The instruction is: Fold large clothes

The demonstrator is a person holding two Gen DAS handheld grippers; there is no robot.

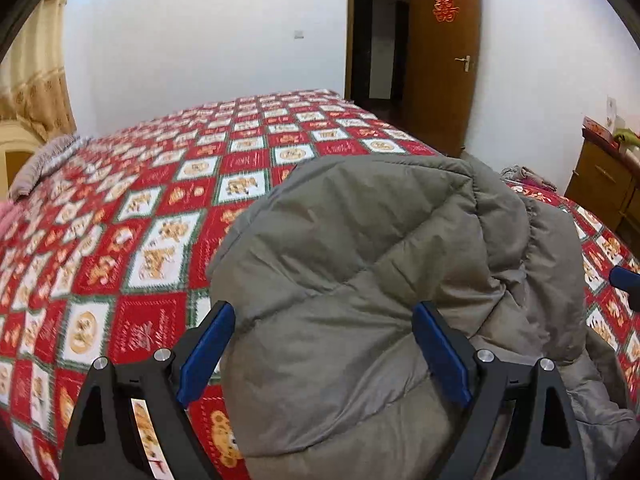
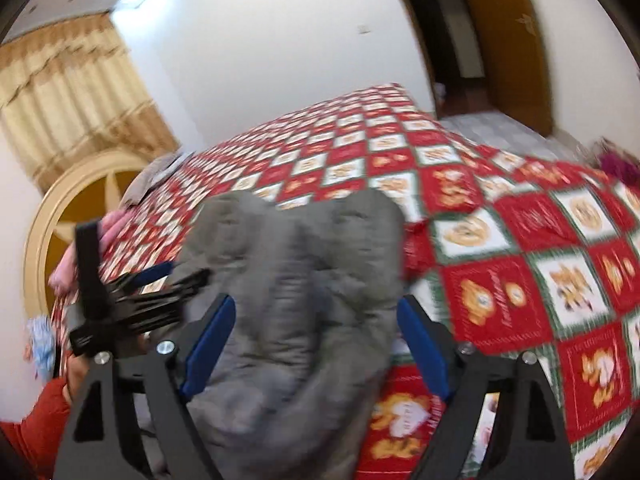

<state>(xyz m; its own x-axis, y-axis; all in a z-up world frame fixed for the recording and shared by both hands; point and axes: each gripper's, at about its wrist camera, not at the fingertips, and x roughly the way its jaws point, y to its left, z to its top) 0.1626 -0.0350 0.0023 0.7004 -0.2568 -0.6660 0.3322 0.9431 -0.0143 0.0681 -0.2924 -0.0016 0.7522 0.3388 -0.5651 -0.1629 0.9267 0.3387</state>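
While both claws gape, grey padded coat [image 1: 360, 280] bulging between left gripper [image 1: 324, 344] pads, right gripper [image 2: 316, 332] likewise

The coat [image 1: 380, 280] lies on the bed [image 1: 160, 208], at its near edge, bunched between both sets of open jaws. Behind the bed stands the wall [image 1: 200, 40], with the door [image 1: 444, 60] to its right. A dresser [image 1: 604, 184] stands right of the bed.
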